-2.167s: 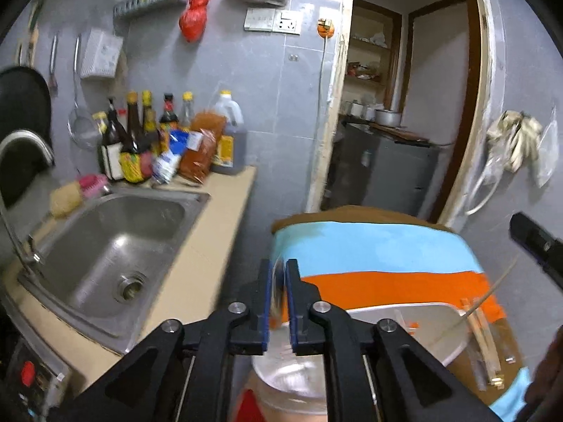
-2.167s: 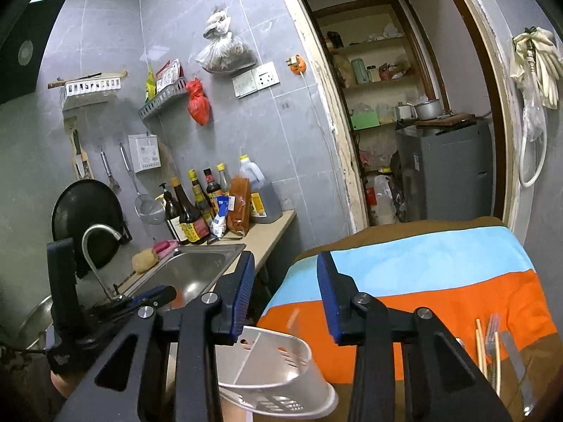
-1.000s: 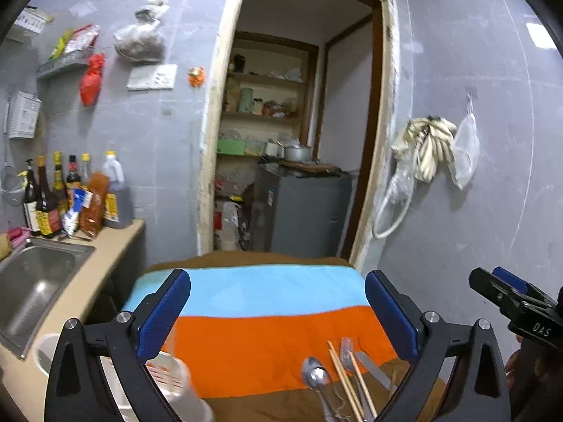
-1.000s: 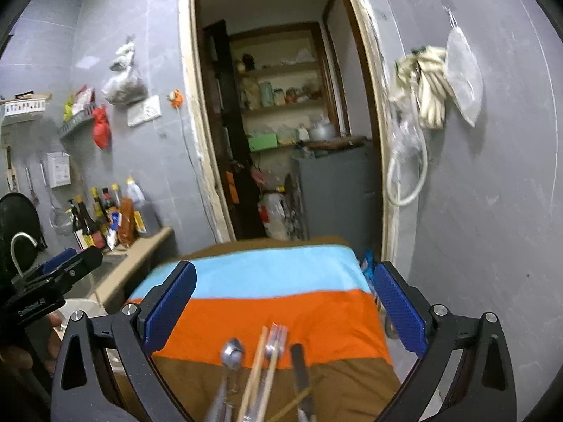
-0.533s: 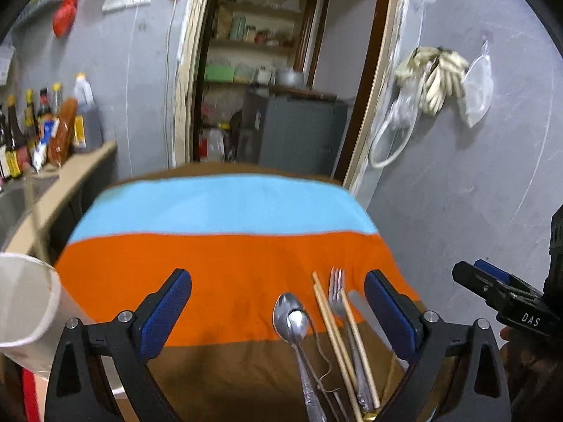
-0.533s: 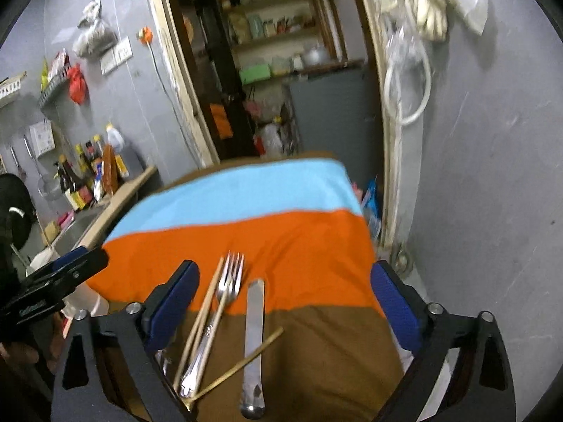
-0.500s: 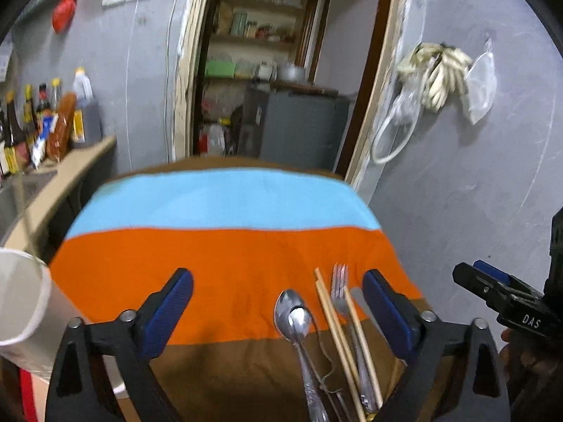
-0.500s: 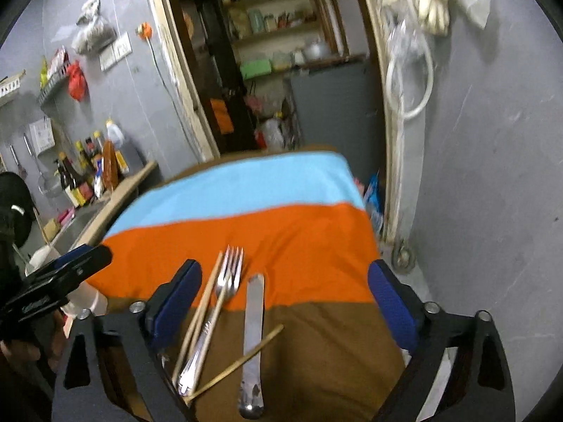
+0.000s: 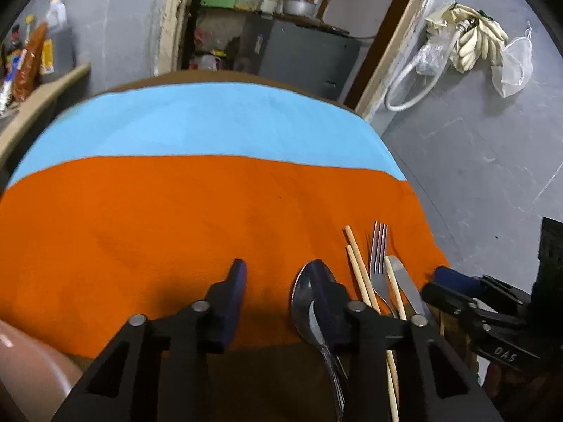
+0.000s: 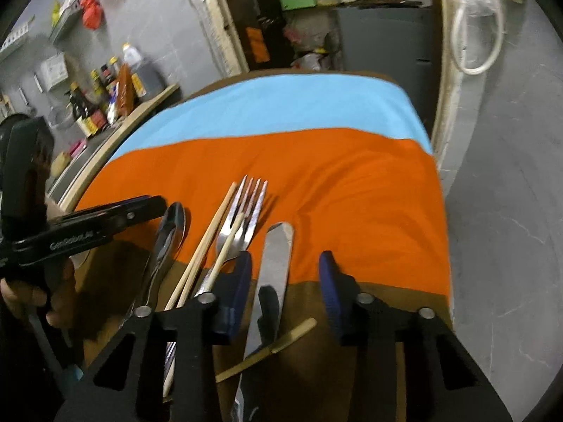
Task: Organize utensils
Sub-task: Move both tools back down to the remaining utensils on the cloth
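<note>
Utensils lie side by side on a striped cloth: a spoon, wooden chopsticks, a fork and a table knife. In the right wrist view I see the spoon, chopsticks, fork, knife and one more chopstick lying crosswise. My left gripper is open, low over the cloth, its right finger over the spoon bowl. My right gripper is open, with the knife blade between its fingers.
The cloth has blue, orange and brown bands. A counter with bottles stands at the left. A doorway with a grey cabinet is behind. A grey wall runs along the right. A brown rounded object sits at lower left.
Both grippers have dropped down and forward onto the utensils and their jaws have narrowed from wide open. The white holder has left the left wrist view.
</note>
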`<move>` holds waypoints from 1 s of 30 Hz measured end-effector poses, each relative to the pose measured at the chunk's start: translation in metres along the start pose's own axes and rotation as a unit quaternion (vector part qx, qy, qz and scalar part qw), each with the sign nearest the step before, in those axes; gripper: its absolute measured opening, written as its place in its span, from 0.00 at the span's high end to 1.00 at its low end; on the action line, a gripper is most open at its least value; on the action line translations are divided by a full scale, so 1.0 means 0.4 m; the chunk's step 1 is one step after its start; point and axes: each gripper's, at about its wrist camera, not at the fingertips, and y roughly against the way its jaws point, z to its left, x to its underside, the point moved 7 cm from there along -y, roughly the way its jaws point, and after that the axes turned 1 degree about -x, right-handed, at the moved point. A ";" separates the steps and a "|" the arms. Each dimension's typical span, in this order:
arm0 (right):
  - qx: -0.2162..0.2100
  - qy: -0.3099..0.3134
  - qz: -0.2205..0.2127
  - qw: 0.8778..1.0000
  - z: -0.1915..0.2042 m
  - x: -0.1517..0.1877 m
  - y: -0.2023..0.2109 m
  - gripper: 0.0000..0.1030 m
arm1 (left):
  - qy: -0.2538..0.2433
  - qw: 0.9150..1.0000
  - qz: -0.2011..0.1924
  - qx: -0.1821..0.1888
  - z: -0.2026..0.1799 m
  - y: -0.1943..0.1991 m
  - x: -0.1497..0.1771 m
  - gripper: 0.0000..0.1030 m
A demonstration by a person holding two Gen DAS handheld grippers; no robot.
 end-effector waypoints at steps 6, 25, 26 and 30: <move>-0.018 -0.001 0.022 1.000 -0.005 0.015 -0.032 0.71 | -0.012 0.999 0.027 0.034 -0.015 -0.035 0.014 0.77; -0.028 -0.026 0.077 0.996 0.007 0.013 -0.032 0.84 | -0.034 0.995 0.086 0.047 -0.037 -0.038 0.016 0.94; -0.031 -0.032 0.078 0.996 0.007 0.015 -0.029 0.84 | -0.031 0.995 0.084 0.048 -0.034 -0.031 0.017 0.95; -0.043 -0.039 0.079 0.995 0.017 0.024 -0.019 0.85 | -0.018 0.995 0.081 0.054 -0.033 -0.006 0.022 0.96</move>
